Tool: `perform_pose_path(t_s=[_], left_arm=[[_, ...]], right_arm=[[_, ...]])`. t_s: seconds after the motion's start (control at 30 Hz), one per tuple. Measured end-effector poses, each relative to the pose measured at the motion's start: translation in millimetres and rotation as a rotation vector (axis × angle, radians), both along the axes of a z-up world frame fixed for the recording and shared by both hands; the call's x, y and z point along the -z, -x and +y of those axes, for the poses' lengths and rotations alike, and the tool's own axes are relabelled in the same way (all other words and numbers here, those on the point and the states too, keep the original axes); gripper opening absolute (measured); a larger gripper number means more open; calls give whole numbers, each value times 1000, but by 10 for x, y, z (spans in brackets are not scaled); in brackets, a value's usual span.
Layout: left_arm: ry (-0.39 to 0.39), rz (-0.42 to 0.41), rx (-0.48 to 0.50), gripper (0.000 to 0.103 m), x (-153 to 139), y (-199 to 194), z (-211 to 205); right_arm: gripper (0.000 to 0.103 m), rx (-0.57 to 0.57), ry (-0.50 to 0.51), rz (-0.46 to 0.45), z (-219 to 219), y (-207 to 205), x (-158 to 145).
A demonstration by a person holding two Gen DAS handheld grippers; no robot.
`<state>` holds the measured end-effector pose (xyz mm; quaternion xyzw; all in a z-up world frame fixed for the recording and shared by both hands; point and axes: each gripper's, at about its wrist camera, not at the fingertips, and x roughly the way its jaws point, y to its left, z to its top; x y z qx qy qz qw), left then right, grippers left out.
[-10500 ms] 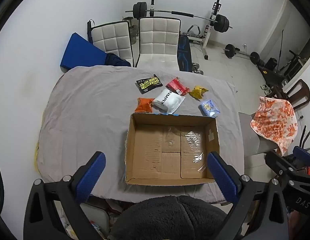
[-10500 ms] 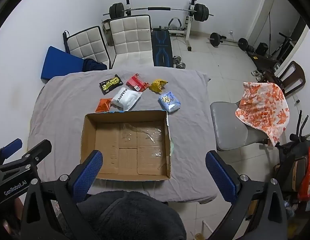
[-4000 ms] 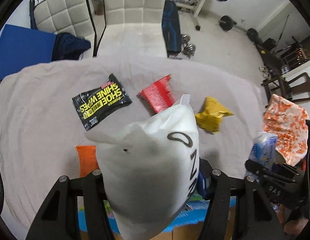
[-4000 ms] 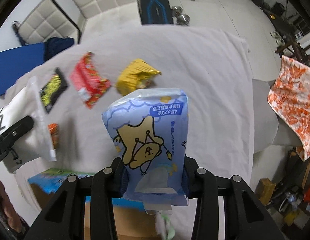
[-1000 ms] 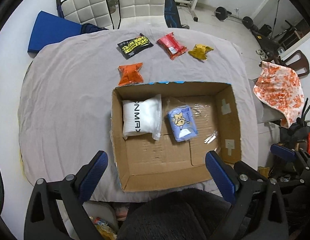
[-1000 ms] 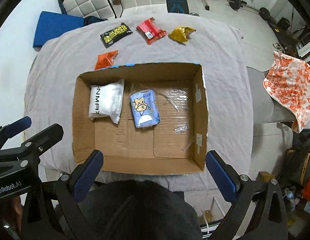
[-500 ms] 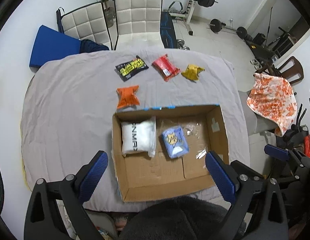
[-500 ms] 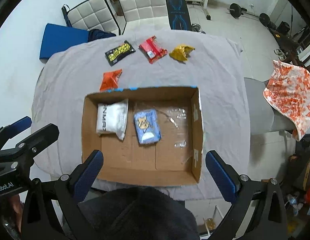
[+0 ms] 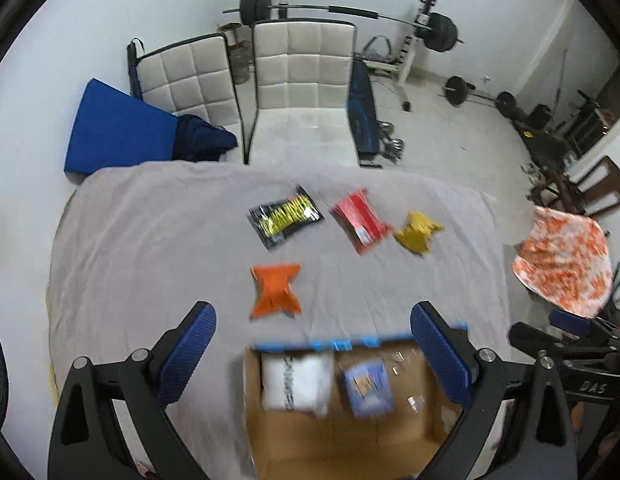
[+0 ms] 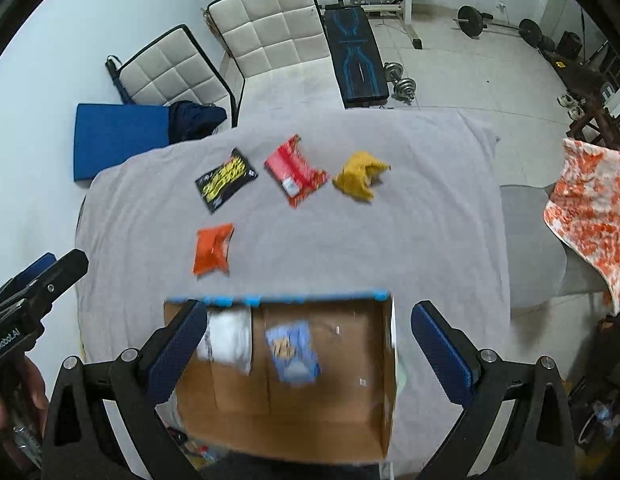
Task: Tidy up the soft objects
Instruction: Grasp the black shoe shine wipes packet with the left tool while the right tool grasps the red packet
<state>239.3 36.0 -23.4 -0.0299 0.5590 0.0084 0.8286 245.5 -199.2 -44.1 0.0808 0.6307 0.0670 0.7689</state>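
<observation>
A cardboard box [image 9: 349, 444] [image 10: 329, 424] stands at the near edge of a grey-covered table [image 9: 150, 240] [image 10: 429, 220]. A white pouch [image 9: 296, 380] [image 10: 230, 338] and a light-blue packet [image 9: 367, 386] [image 10: 294, 350] lie in it. Beyond the box lie an orange pack [image 9: 276, 290] [image 10: 212, 248], a black-and-yellow pack [image 9: 286, 216] [image 10: 226, 180], a red pack [image 9: 361, 220] [image 10: 296, 170] and a yellow pack [image 9: 417, 232] [image 10: 359, 176]. My left gripper [image 9: 313, 356] and right gripper [image 10: 306, 352] are open and empty above the box's far edge.
Two white padded chairs [image 9: 302, 80] and a blue mat [image 9: 118, 136] stand behind the table. A chair with an orange-patterned cloth [image 10: 589, 212] is at the right. Gym weights [image 9: 349, 8] fill the back of the room.
Both grippers have moved forward and lower toward the loose packs; the box now sits at the bottom of both views. The white pouch and blue packet stay in the box.
</observation>
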Motion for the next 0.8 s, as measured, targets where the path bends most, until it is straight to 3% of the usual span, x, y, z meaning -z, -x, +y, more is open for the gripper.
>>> perform_pose_path(t_s=[0.17,0.37,0.6,0.8], left_arm=[[-65,12,20,100,335,-564,90],[-188,99,107,100,1110,-1352,190],[-250,242,240,100,2206,-1910,182],[-338,365,423,100,2977,-2152,20]], right_arm=[[103,-48,-7,47,99,-727,412],[103,-120,31,116,439,-1606,1276],[103,-202,87,192,825,-2041,2203],[103,-246,124,221,960,-2185,2572]])
